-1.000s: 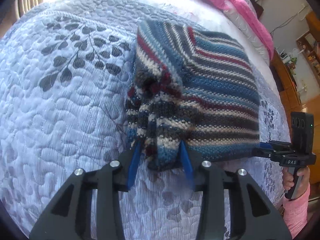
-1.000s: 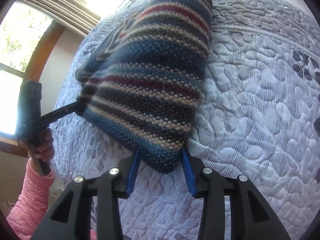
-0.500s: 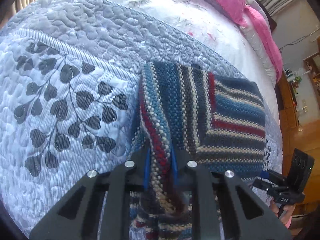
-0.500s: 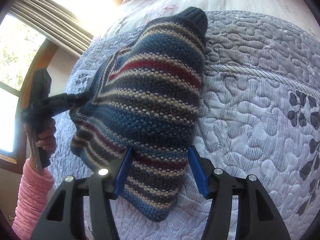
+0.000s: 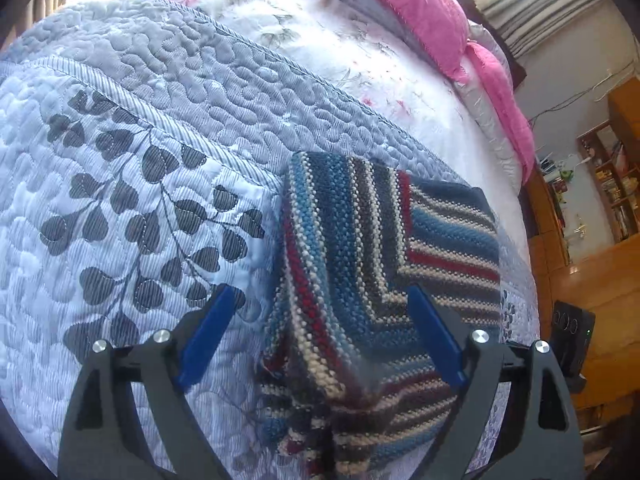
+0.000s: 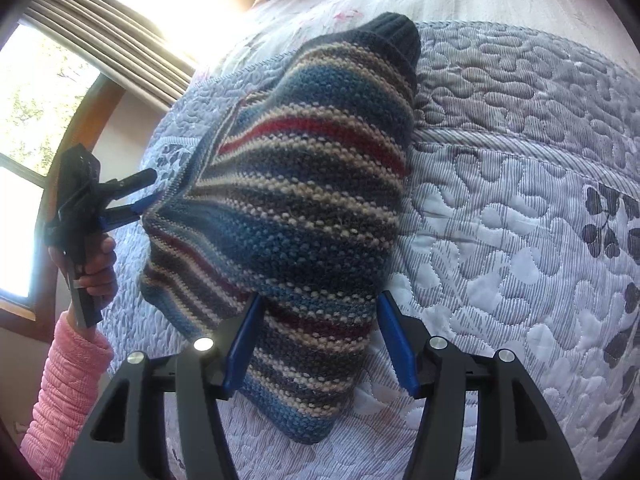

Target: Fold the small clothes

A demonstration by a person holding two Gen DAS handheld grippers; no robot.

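Observation:
A striped knit sweater in blue, red, cream and grey lies folded on a grey quilted bedspread. One part is folded over its left side, with stripes running lengthwise. My left gripper is open, its blue fingers spread wide on either side of that fold. In the right wrist view the sweater fills the centre, and my right gripper stands open astride its near edge. The left gripper shows at the sweater's left side, held by a hand in a pink sleeve.
The bedspread with a leaf pattern stretches out on both sides of the sweater. Pink pillows lie at the head of the bed. Wooden shelves stand beyond the bed's right edge. A curtained window is on the left.
My left gripper carried the sweater's side over, was shut on the fold half a second ago, and has now opened and let it go. The right gripper has opened a little.

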